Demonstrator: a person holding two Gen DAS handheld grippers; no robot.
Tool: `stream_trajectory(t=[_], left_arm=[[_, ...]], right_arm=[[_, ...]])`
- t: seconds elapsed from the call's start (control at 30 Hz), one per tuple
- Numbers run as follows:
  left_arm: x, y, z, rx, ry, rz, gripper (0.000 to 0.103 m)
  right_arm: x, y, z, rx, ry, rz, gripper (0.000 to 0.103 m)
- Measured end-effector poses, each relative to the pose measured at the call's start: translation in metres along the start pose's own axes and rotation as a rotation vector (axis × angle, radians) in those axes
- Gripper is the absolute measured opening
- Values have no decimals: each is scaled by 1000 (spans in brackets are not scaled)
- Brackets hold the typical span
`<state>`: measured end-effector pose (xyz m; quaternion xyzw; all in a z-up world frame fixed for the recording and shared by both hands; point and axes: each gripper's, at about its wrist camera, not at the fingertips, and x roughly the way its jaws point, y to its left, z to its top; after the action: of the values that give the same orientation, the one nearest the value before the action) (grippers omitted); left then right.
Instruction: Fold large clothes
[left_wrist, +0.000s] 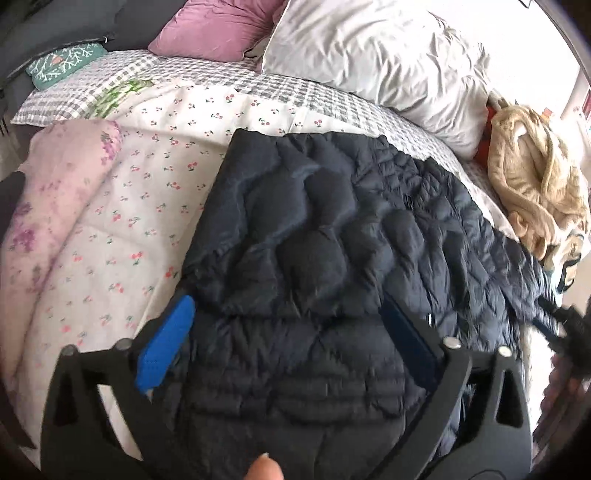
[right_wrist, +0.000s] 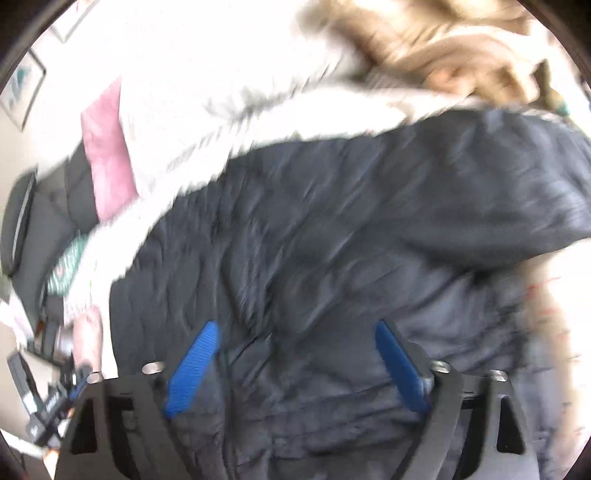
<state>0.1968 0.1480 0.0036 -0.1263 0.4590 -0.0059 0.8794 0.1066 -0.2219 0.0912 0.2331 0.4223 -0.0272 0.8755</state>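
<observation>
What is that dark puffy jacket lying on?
The dark puffy jacket lies on a cherry-print quilt, which shows at its left, with a checked sheet beyond. What lies directly beneath the jacket is covered.

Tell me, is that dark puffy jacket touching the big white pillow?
Apart. In the left wrist view, a strip of checked sheet shows plainly between the jacket and the white pillow.

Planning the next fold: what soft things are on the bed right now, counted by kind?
Jackets: 1, dark quilted jacket
Pillows: 3, white, pink, teal
Beige bundles: 1, beige heap
Rolled quilts: 1, pink floral quilt
Total: 6
</observation>
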Motion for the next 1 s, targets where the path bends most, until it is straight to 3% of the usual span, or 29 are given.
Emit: stream_trajectory(t=[0.1,0.23,0.37,0.57,0.7,0.87,1.0], left_arm=[[-16,1,-12,2,-10,13,102],[-20,7,-31,-29,-30,-54,102],[-12,6,-37,-54,9,-95,102],[-13,0,-31,-33,-25,-74,102],[-10,3,-28,-60,-26,-92,102],[-1,10,-23,-74,-14,-77,102],[7,16,-20,-85,1,-59,102]], right_arm=[[-28,-38,13,40,-32,-60,90],[-70,-107,23,100,-153,-195,90],[-89,-173,32,194,-164,-307,90],[-104,-259,38,377,-123,-307,90],[-98,-283,46,402,-128,-337,90],[-75,-310,51,497,-129,-278,85],[-67,-321,60,538,-210,-281,83]])
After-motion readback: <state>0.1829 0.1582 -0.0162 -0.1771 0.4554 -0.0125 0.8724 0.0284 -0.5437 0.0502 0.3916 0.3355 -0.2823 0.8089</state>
